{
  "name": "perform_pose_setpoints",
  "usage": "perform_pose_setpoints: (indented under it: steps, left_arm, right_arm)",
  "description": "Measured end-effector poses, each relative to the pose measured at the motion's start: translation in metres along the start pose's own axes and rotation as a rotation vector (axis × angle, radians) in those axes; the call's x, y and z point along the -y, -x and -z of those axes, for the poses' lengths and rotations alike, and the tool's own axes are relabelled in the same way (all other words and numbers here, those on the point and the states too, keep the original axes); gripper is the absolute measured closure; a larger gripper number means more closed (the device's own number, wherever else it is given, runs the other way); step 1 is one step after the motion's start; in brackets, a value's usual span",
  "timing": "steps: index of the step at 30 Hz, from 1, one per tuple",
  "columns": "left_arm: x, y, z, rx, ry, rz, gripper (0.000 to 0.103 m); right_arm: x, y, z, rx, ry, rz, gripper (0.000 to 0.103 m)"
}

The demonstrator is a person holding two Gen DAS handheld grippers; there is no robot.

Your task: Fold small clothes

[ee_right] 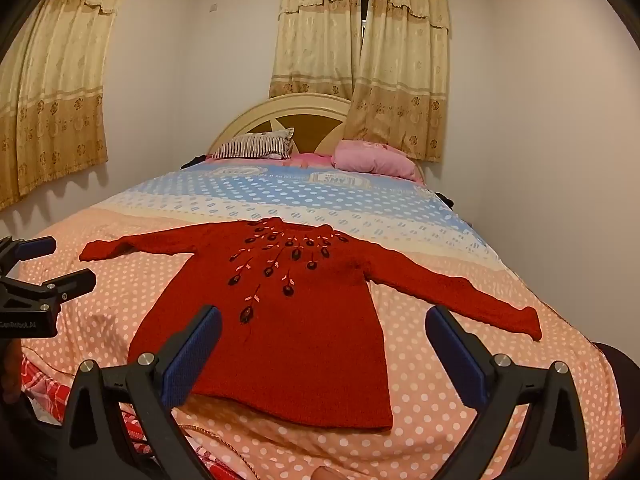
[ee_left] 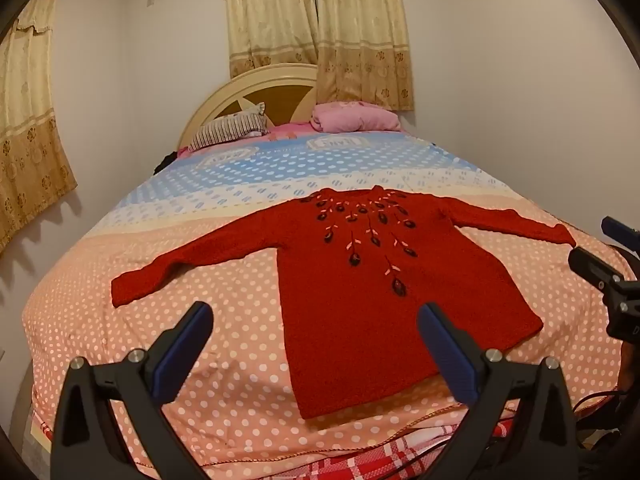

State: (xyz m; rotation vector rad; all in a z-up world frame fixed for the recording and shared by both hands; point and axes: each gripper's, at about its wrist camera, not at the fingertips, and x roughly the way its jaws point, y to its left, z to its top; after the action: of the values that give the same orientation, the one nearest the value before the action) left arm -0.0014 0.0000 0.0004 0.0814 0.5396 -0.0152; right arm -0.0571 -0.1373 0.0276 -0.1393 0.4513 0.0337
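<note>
A small red knitted sweater (ee_left: 352,280) with dark flower embroidery lies flat and face up on the bed, both sleeves spread out; it also shows in the right wrist view (ee_right: 288,320). My left gripper (ee_left: 316,320) is open and empty, held above the sweater's hem near the foot of the bed. My right gripper (ee_right: 324,324) is open and empty, above the hem's right part. The right gripper shows at the right edge of the left wrist view (ee_left: 600,248), and the left gripper shows at the left edge of the right wrist view (ee_right: 52,264).
The bed has a polka-dot sheet (ee_left: 160,340), pink near me and blue farther off. A striped pillow (ee_left: 232,128) and a pink bundle (ee_left: 352,118) lie at the headboard. Walls and curtains (ee_right: 360,64) stand behind. A red checked cloth (ee_left: 380,460) hangs at the foot.
</note>
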Motion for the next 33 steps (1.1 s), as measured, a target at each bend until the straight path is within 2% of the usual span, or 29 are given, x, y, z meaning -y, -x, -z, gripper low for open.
perform_pose_setpoints:
  steps: [6, 9, 33]
  left_arm:
    - [0.006, -0.002, 0.000, -0.027, -0.004, -0.017, 0.000]
    - [0.000, -0.004, -0.002, -0.031, 0.012, -0.001, 0.000]
    - [-0.006, -0.008, 0.003, -0.032, 0.007, -0.009, 0.000]
  right_arm:
    - [0.001, 0.000, 0.000, 0.000, -0.005, -0.001, 0.001]
    - [0.001, -0.001, 0.001, -0.001, -0.007, -0.003, 0.001]
    - [0.003, -0.005, 0.006, -0.010, -0.017, -0.001, 0.001]
